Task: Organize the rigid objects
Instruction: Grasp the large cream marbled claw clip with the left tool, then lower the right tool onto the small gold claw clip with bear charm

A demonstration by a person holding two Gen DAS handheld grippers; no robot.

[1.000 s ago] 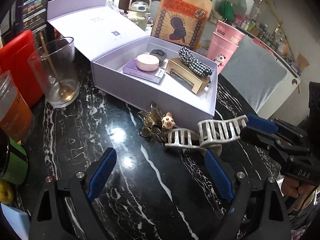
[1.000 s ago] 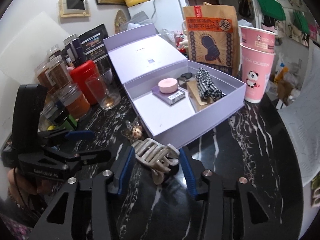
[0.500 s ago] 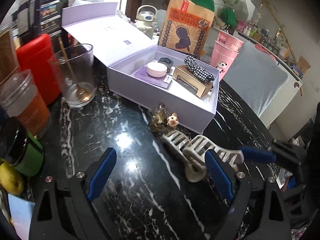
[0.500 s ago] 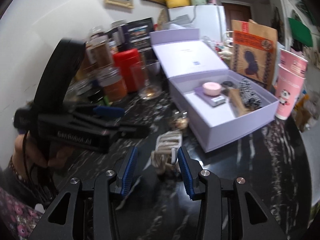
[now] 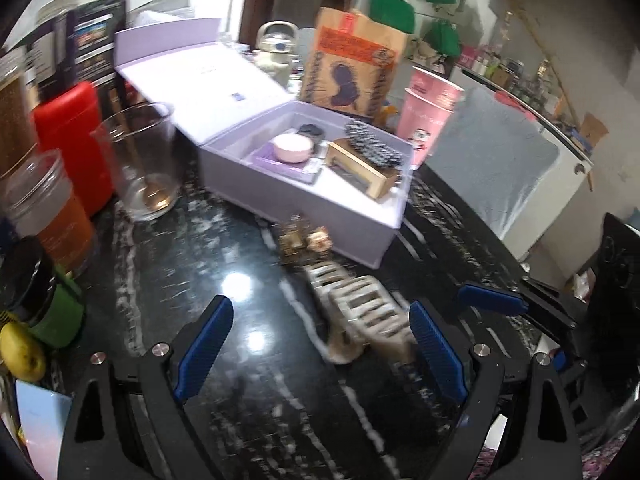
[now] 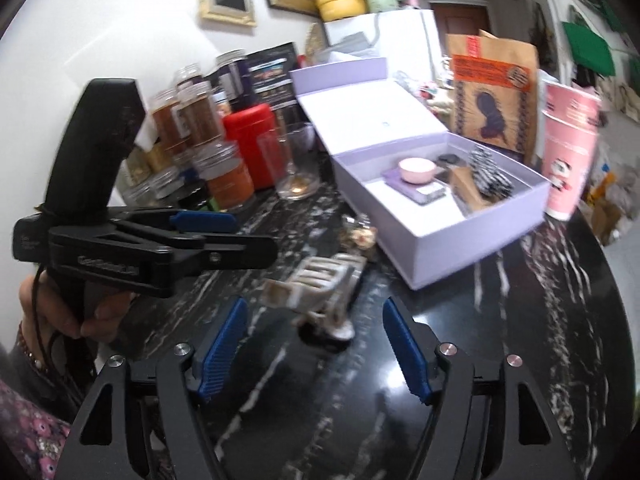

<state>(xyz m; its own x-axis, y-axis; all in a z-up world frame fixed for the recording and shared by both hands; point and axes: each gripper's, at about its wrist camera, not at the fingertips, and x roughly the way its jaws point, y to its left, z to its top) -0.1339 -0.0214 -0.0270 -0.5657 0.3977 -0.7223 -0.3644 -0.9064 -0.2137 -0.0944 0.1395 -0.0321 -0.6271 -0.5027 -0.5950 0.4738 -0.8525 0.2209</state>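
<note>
A beige hair claw clip (image 6: 320,292) lies on the black marble table (image 6: 520,320) between my right gripper's (image 6: 314,346) blue pads, touching neither. That gripper's jaws are opening. In the left wrist view the clip (image 5: 360,312) sits just inside the right finger of my left gripper (image 5: 320,346), which stands wide open and holds nothing. The open lavender box (image 5: 320,216) (image 6: 460,248) lies beyond the clip. It holds a pink jar (image 5: 293,147), a gold box (image 5: 360,172) and a checked scrunchie (image 5: 372,144). A small charm trinket (image 5: 308,240) (image 6: 360,236) lies in front of the box.
A drinking glass (image 5: 140,160), a red canister (image 5: 76,136) and several jars stand along the left. Pink paper cups (image 5: 428,116) and a brown paper bag (image 5: 352,68) stand behind the box. A hand holds the left gripper (image 6: 236,240) at the left of the right wrist view.
The right gripper carried the clip a little away from the box, then spread its jaws, and the clip now rests free on the table. The left gripper drew back slightly.
</note>
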